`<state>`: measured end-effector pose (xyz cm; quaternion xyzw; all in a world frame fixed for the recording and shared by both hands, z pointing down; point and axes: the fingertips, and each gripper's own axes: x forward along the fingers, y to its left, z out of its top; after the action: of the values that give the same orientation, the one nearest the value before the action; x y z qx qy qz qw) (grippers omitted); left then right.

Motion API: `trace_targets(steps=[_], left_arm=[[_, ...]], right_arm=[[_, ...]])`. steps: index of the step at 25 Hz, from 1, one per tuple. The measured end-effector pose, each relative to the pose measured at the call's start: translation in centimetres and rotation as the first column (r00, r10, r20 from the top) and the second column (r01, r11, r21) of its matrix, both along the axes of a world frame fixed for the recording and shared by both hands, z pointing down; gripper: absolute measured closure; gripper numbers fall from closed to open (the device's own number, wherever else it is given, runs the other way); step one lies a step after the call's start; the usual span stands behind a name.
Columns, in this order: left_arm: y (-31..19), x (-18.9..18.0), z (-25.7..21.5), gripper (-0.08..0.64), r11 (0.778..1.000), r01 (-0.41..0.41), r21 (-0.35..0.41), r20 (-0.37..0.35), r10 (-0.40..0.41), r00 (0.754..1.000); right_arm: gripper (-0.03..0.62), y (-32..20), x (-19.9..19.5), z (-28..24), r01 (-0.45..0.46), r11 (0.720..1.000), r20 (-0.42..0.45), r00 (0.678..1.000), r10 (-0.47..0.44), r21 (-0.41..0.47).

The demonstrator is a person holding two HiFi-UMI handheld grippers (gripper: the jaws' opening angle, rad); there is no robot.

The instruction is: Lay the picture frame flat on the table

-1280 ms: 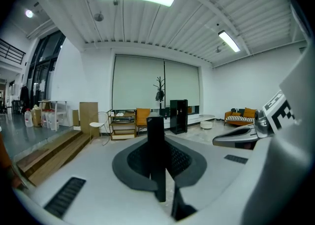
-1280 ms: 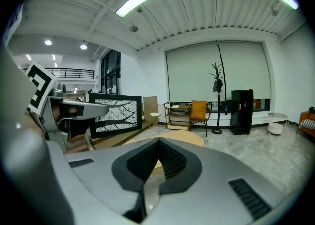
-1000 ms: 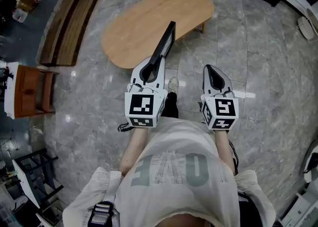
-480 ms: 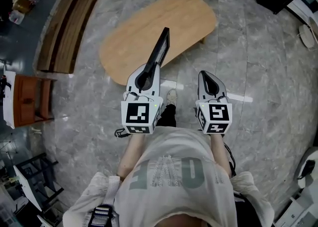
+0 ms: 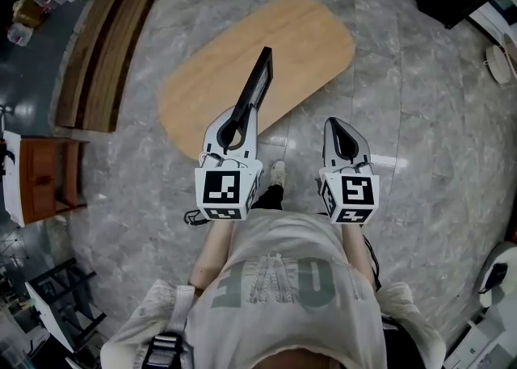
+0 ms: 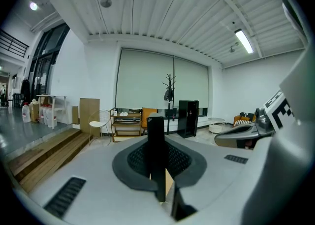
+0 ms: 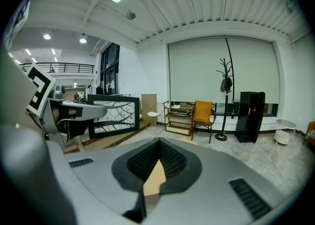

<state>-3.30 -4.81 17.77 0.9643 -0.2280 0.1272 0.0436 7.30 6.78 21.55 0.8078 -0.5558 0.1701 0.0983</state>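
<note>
left gripper (image 5: 241,117): fingers pinching the lower edge of the picture frame (image 5: 258,81), which is held upright and edge-on in the air, apparently above the near part of the table (image 5: 315,32) and not resting on it. right gripper (image 5: 338,127): empty, fingers pressed together. we judge the frame stiff and light but probably glazed, hence fragile. a hold on the rigid border suits it, though so thin a rim may pivot. the head view gives only the narrow edge. the right gripper view alone shows the frame (image 7: 114,114) face-on, with a branch pattern.
</note>
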Motion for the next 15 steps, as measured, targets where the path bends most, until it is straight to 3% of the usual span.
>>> trace_targets(steps=[11,15], left_arm=[[-3.8,3.9,0.6,0.529,1.000,-0.006,0.028,0.010,0.006,1.000],[-4.3,5.1,0.0,0.529,0.999,-0.013,0.039,0.007,0.013,1.000]], right_arm=[[0.586,-5.2,1.9,0.1,0.078,0.997,0.005,0.997,-0.078,0.006],[0.586,-5.5,3.0,0.0,0.066,0.998,0.044,0.997,-0.067,0.023]])
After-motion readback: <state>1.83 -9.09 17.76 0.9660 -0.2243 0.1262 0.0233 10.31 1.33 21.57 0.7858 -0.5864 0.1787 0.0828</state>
